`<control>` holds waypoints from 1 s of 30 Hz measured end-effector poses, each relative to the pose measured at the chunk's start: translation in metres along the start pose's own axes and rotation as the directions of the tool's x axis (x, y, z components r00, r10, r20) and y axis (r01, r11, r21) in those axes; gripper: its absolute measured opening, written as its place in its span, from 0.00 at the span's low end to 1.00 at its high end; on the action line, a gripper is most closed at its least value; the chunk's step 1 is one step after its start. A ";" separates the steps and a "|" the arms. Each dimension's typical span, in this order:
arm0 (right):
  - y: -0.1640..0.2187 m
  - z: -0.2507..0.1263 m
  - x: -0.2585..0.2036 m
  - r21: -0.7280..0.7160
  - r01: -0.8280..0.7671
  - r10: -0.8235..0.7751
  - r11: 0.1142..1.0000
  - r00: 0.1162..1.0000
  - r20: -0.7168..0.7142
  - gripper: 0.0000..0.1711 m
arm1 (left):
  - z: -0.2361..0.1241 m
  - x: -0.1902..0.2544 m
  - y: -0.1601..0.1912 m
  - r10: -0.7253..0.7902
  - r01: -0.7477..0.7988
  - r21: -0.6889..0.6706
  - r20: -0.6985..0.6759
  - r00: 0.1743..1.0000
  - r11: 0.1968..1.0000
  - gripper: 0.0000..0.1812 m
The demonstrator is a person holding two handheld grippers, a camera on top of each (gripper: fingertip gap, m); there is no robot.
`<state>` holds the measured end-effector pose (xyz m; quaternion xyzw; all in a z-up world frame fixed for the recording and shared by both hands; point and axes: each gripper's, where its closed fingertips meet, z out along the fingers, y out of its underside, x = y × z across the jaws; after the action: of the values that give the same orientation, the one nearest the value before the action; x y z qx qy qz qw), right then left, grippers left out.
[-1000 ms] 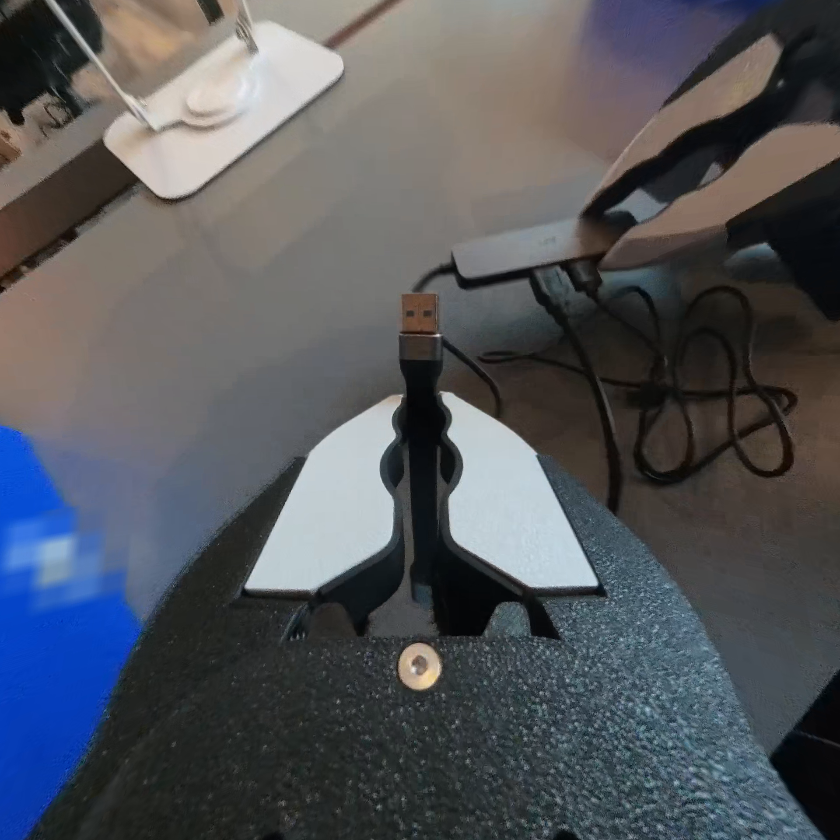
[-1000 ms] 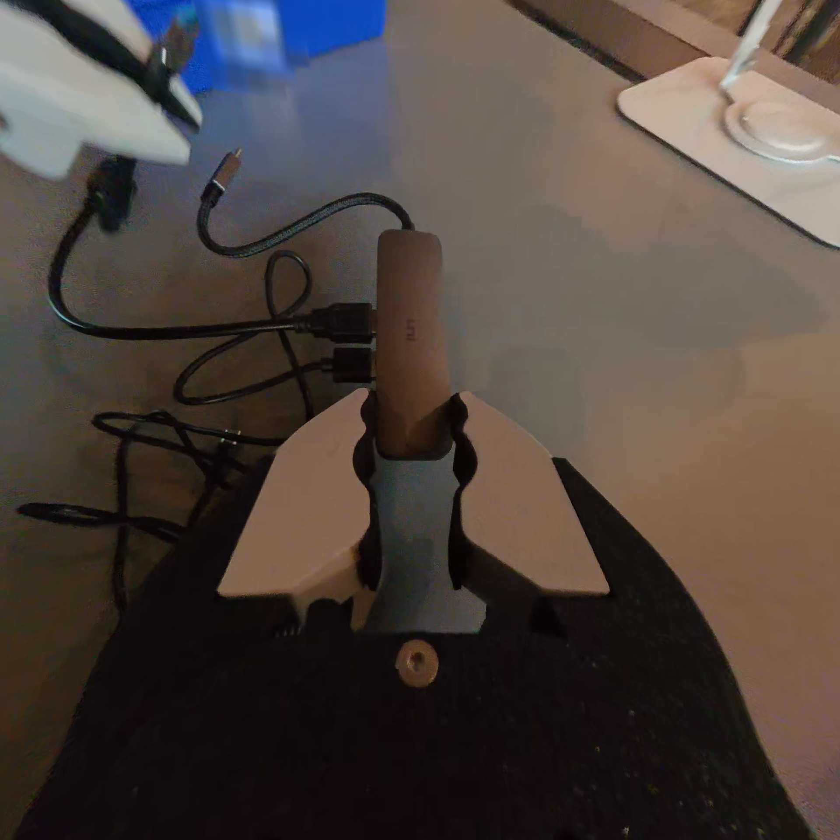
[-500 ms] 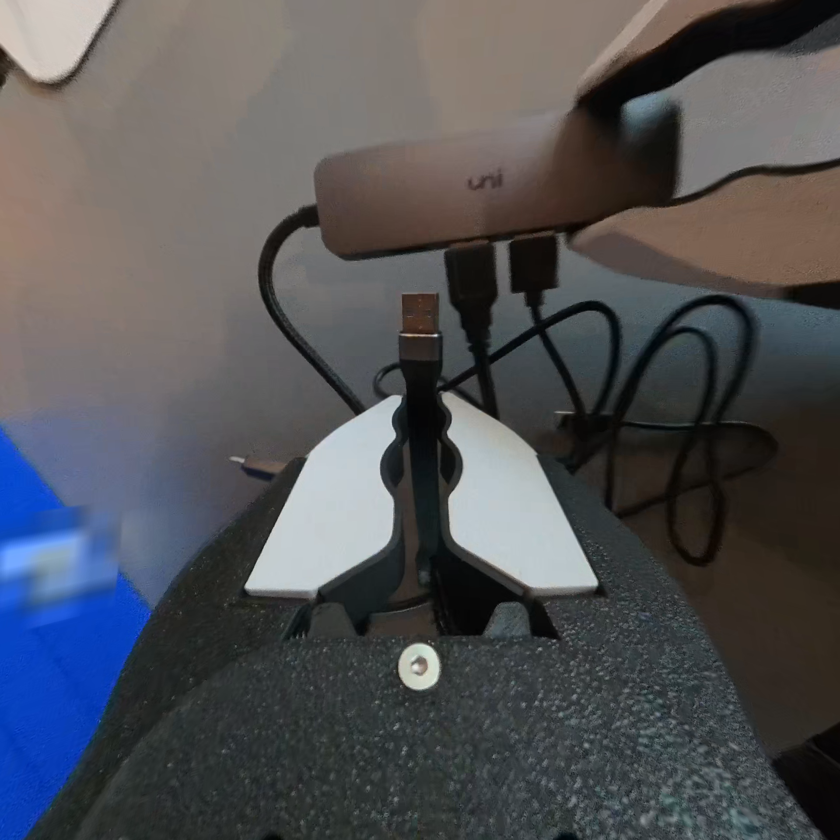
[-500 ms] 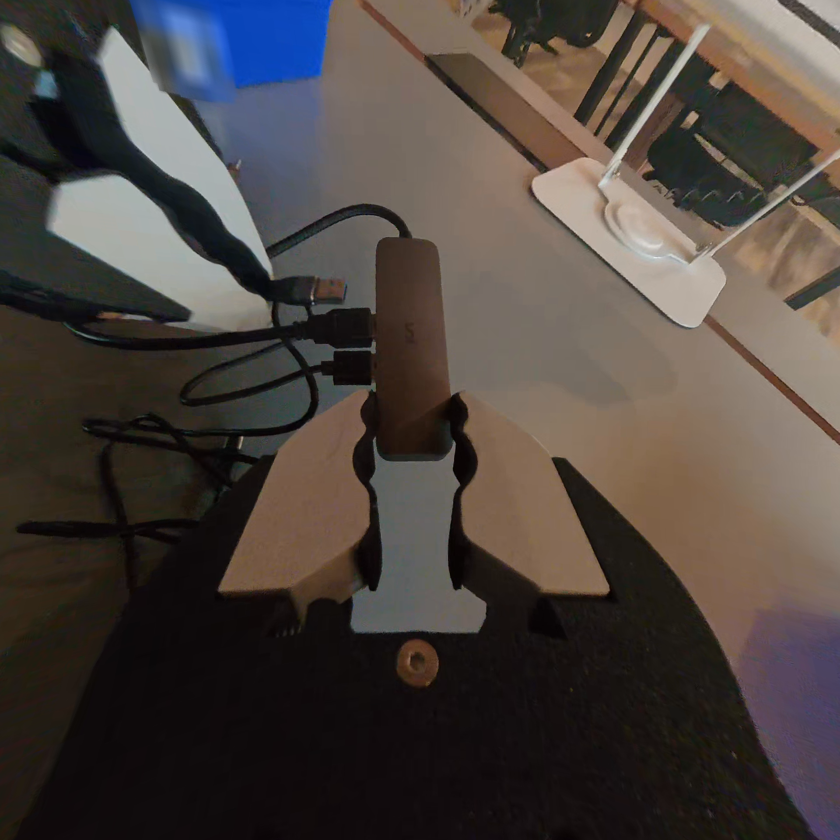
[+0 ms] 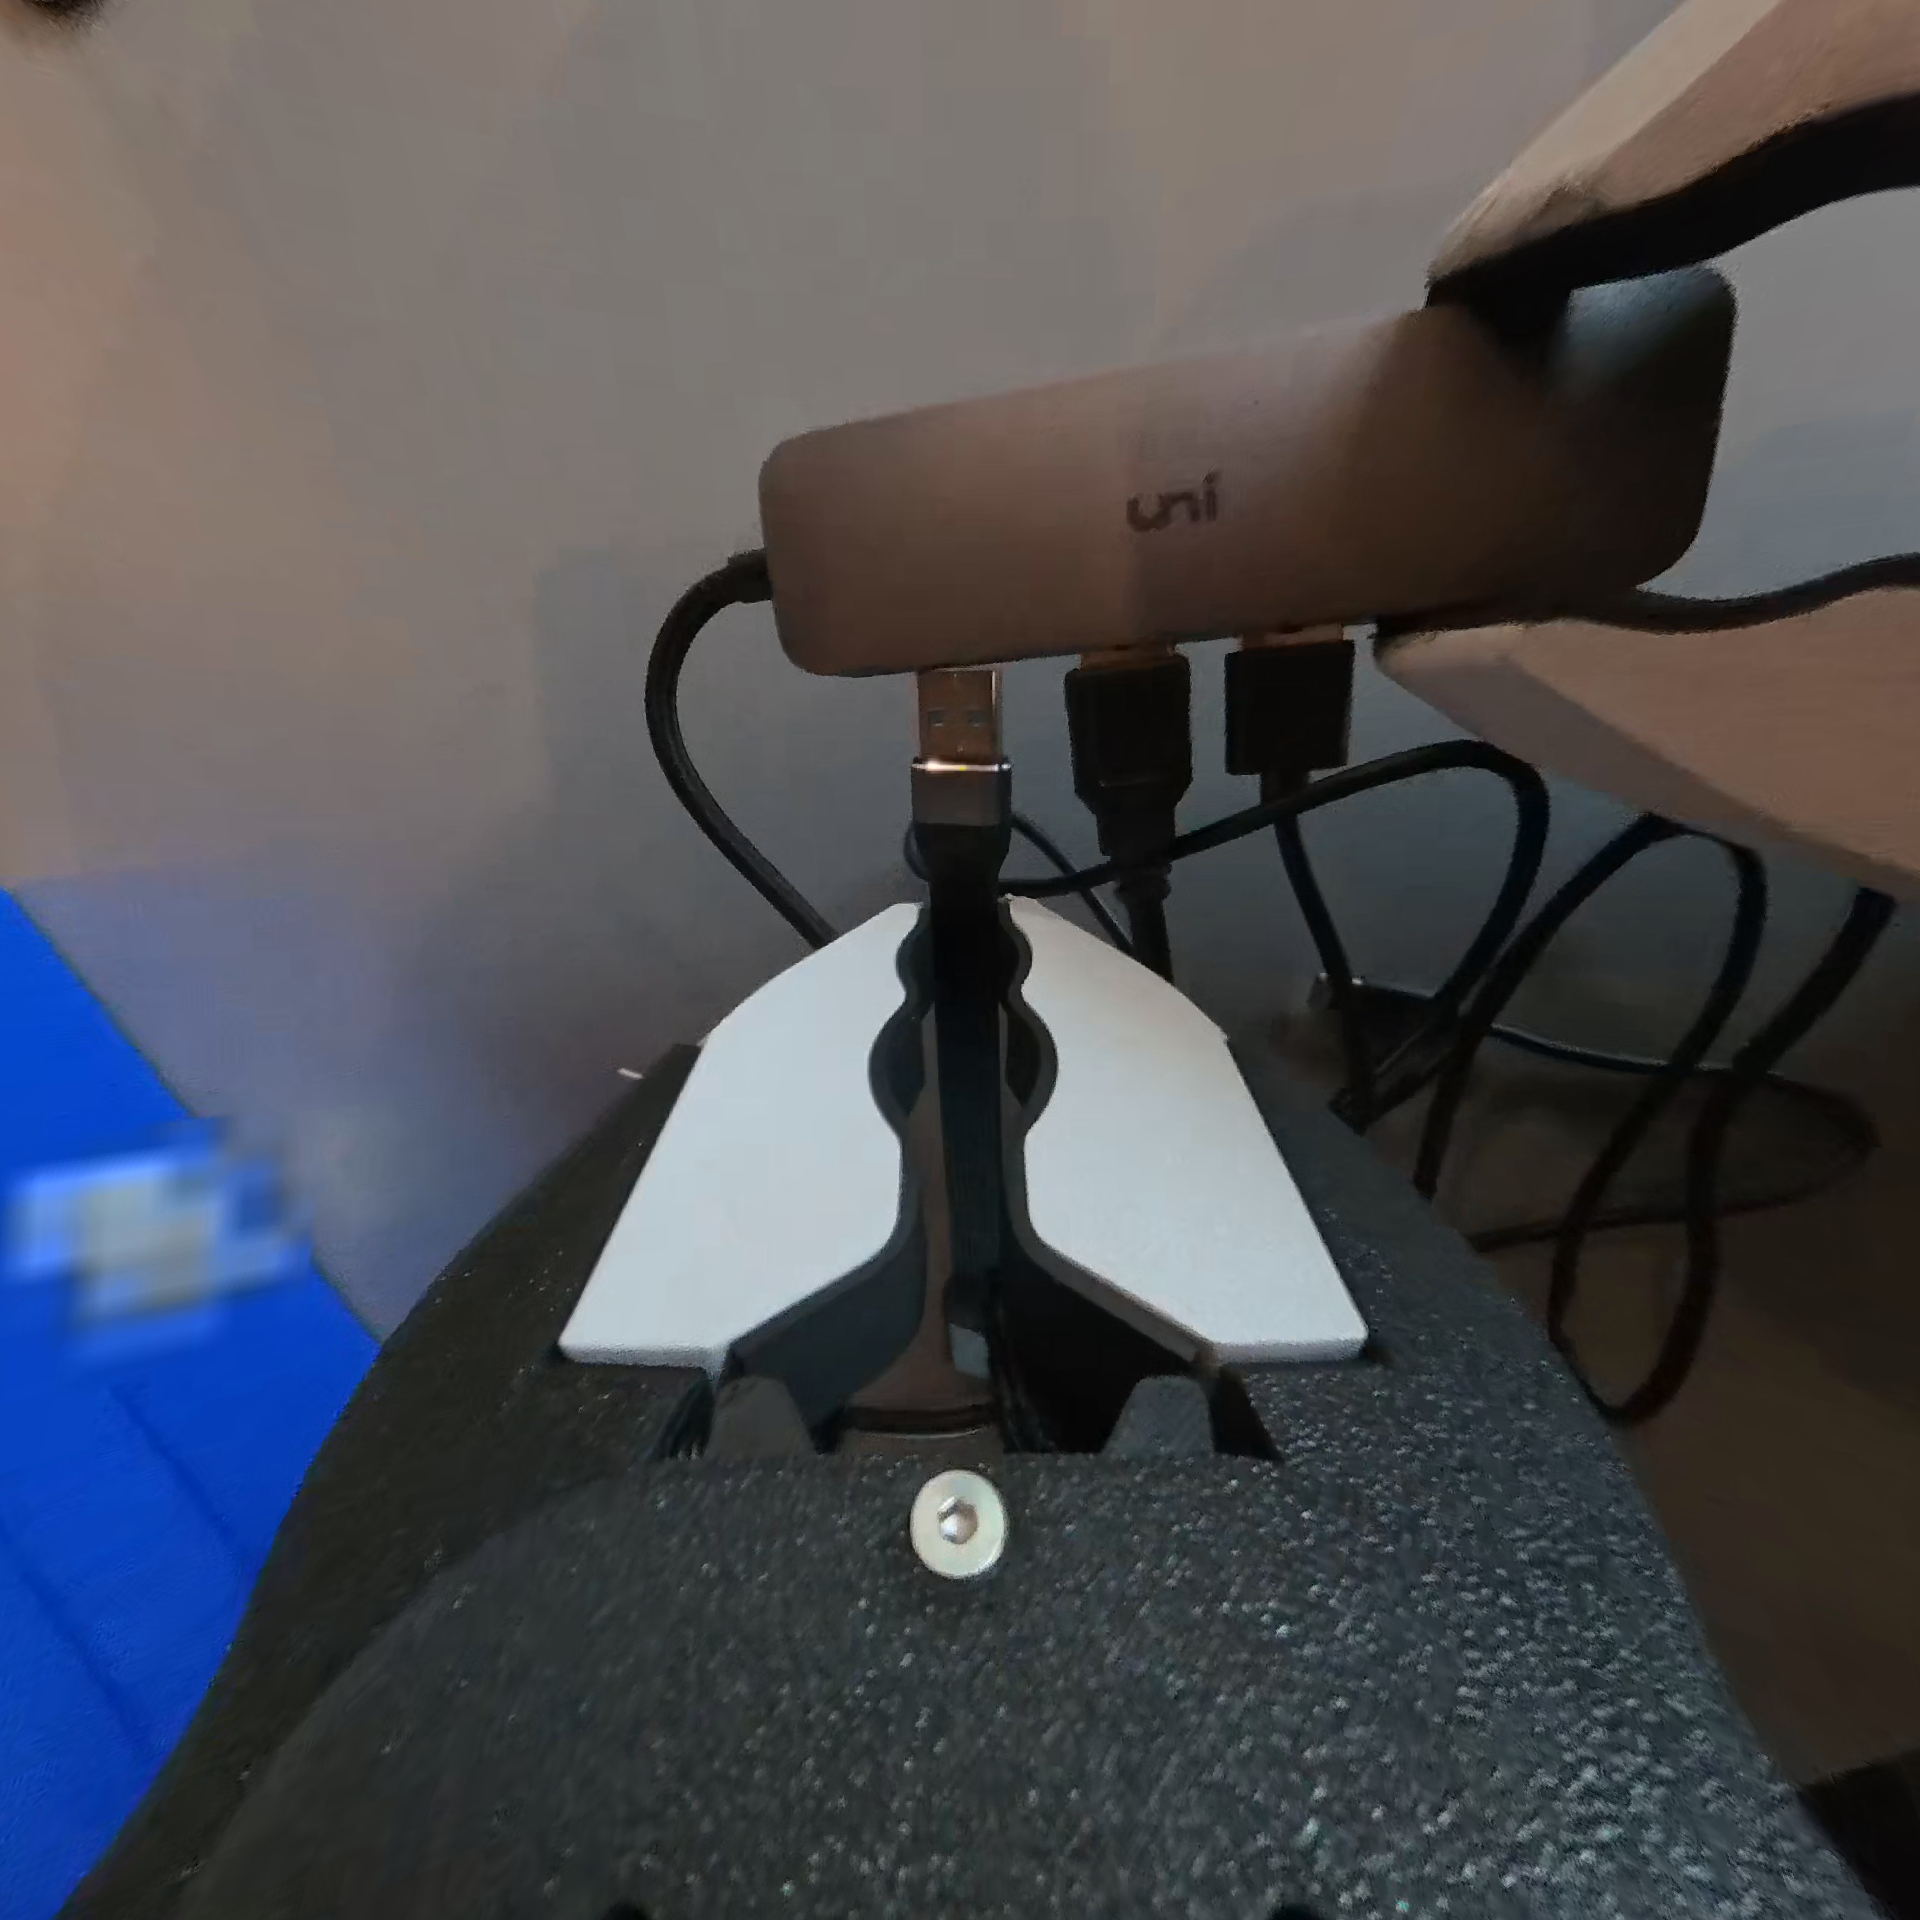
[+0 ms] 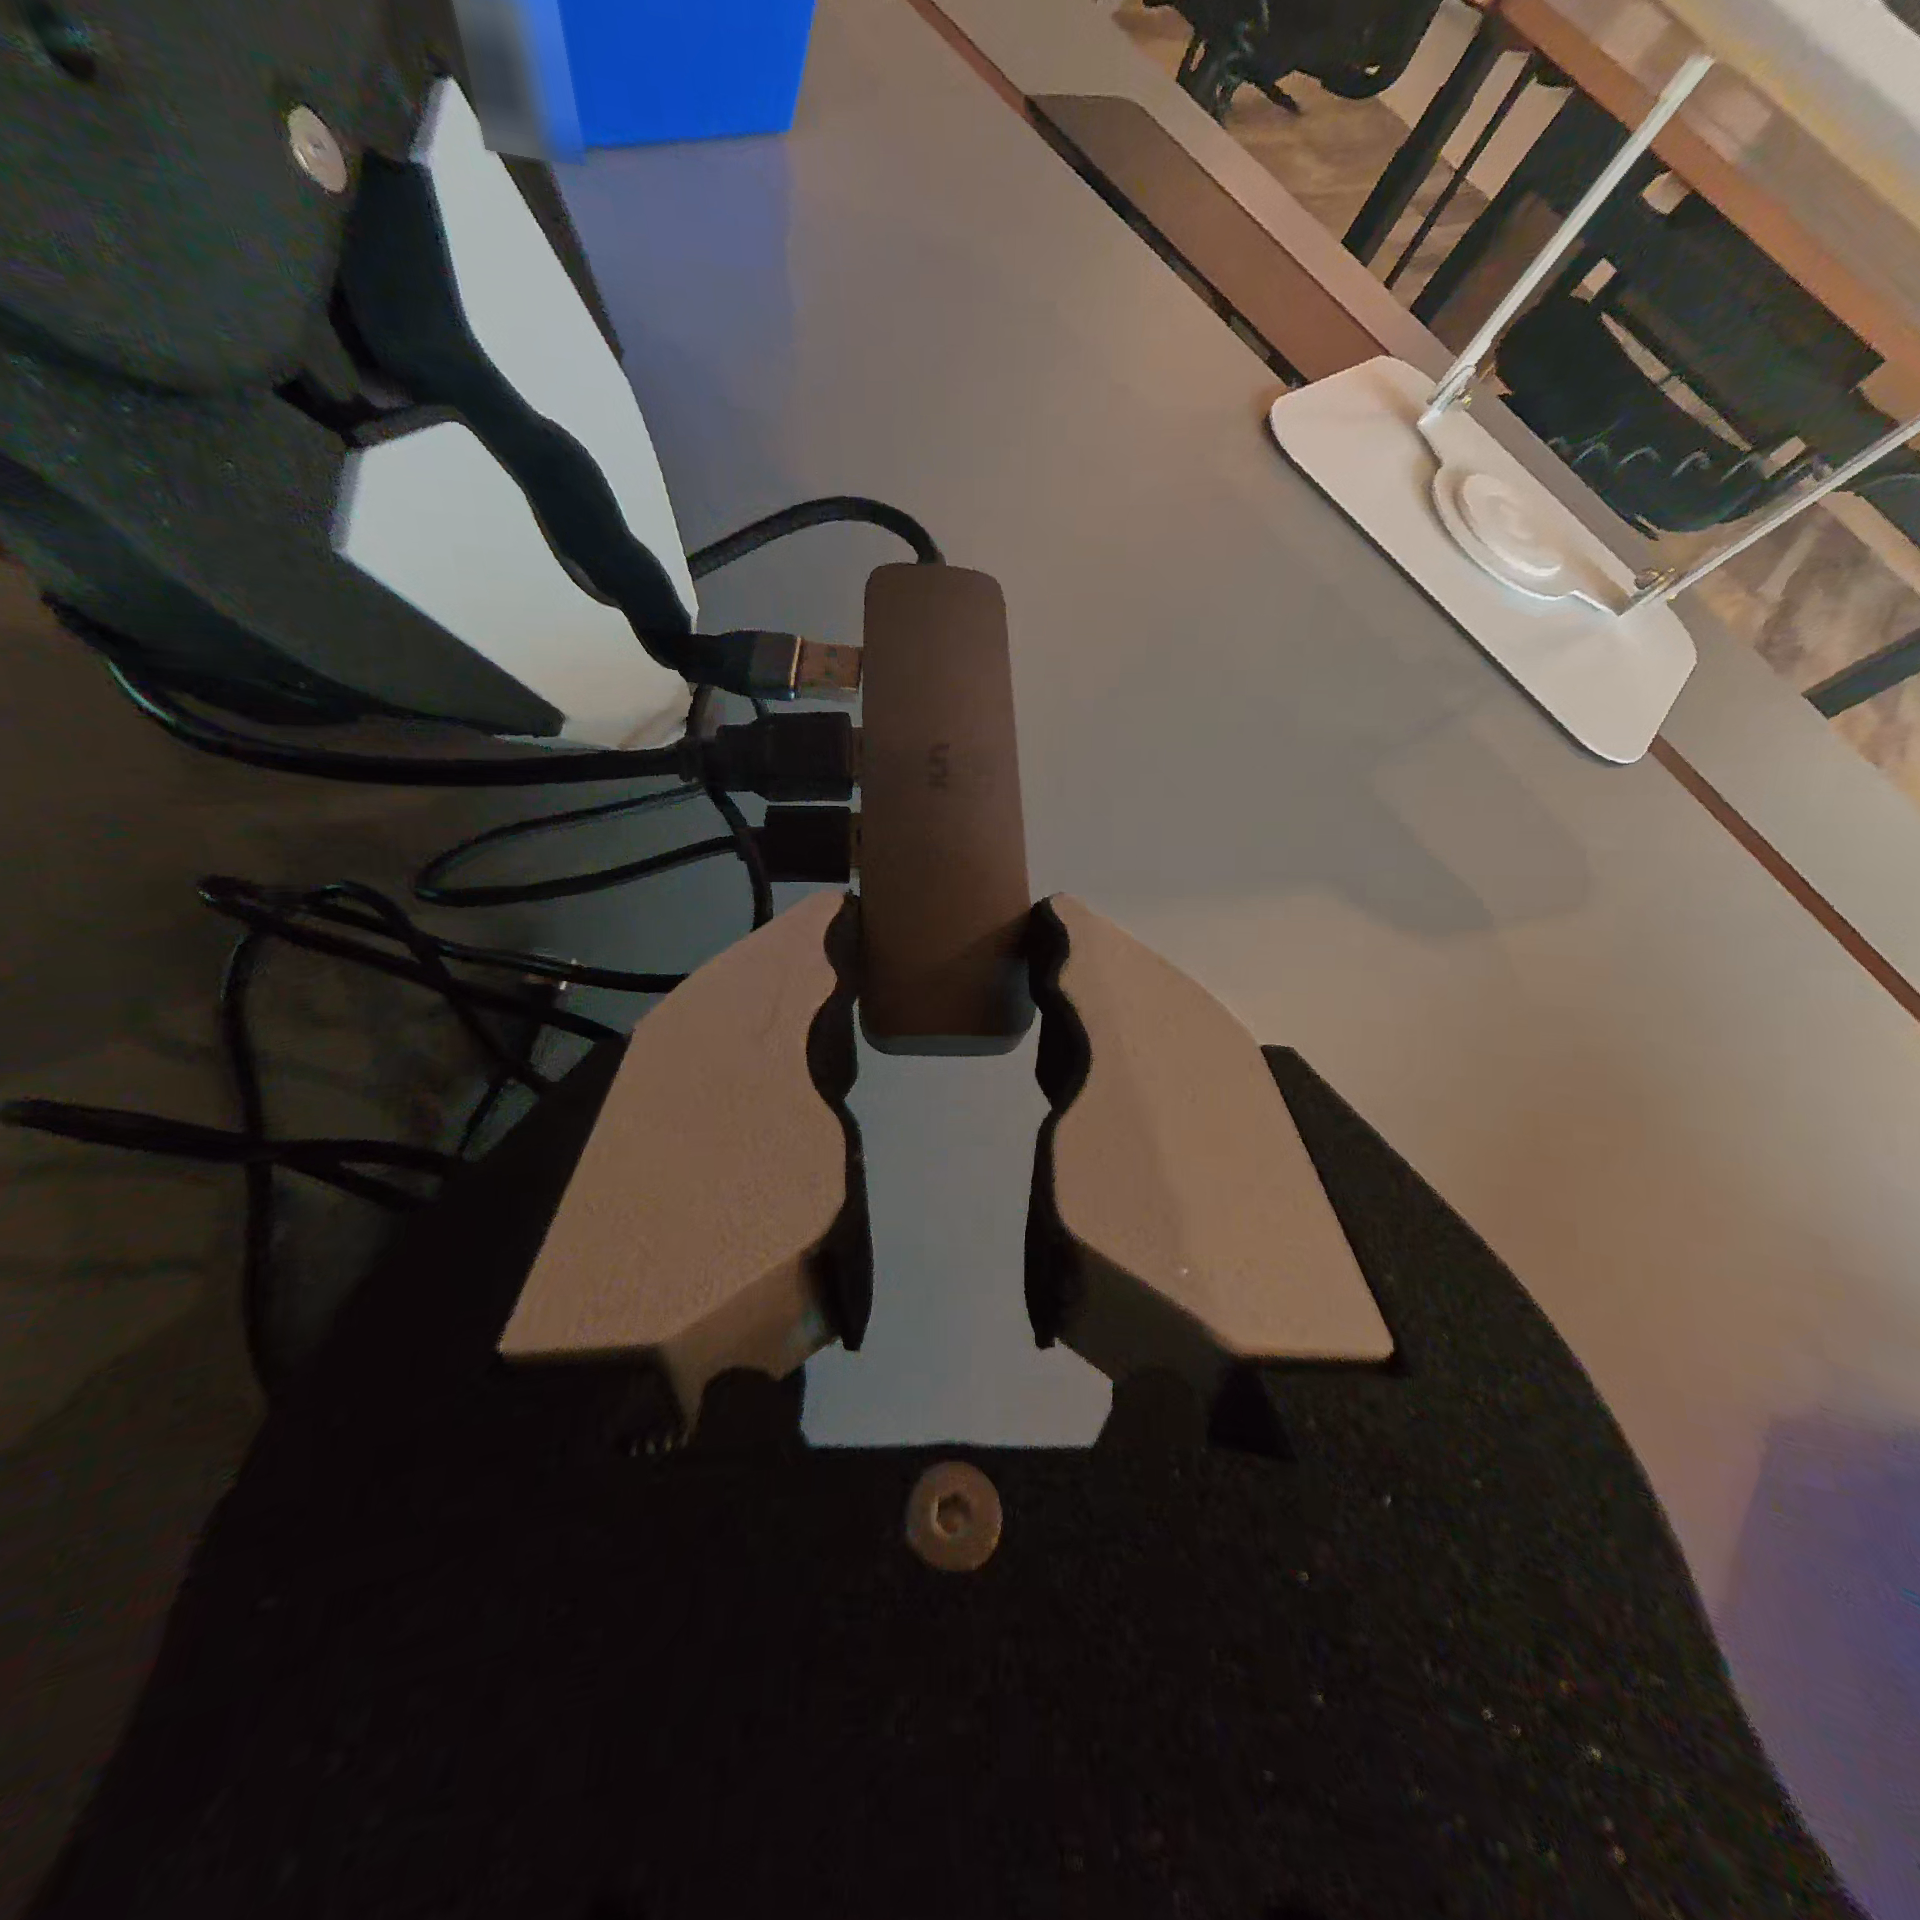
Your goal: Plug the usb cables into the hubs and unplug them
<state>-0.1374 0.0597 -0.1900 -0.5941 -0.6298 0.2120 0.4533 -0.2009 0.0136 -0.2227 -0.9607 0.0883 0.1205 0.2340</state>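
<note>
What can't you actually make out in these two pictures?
- Left wrist view: the hub hides the tip of the silver plug, so whether it has entered is unclear.
- Left wrist view: the blue box is blurred and cut off.
- Right wrist view: the black cables leave the picture's left edge.

The near end of the grey hub (image 5: 1195, 540) was hidden between the fingers of the right gripper (image 5: 1621, 447), and that gripper was cut off by the top and right edges of the left wrist view. The tip of the metal USB plug (image 5: 958, 717) touched the hub's underside, but how far in it sat could not be told. The plug's black cable (image 5: 964, 1091) disappeared down between the fingers of the left gripper (image 5: 961, 935). The blue box (image 5: 114, 1351) on the left was blurry and cut off. In the right wrist view, the tangled cables (image 6: 343, 997) ran off the left edge, and the white stand (image 6: 1496, 561) was cut off at the right.
</note>
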 end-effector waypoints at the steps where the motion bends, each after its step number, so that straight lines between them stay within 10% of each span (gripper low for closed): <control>1: 0.001 0.000 0.000 -0.004 0.004 -0.004 1.000 1.000 -0.003 0.18 | 0.000 0.002 -0.001 -0.003 0.003 0.007 -0.010 1.000 1.000 0.06; 30: 0.005 0.005 -0.008 0.034 0.029 -0.032 0.999 0.996 0.088 0.17 | 0.013 0.007 0.007 -0.041 0.042 0.021 -0.073 0.996 0.999 0.06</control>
<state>-0.1400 0.0552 -0.1991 -0.5667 -0.6549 0.2415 0.4379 -0.1979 0.0127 -0.2387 -0.9633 0.0781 0.0796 0.2441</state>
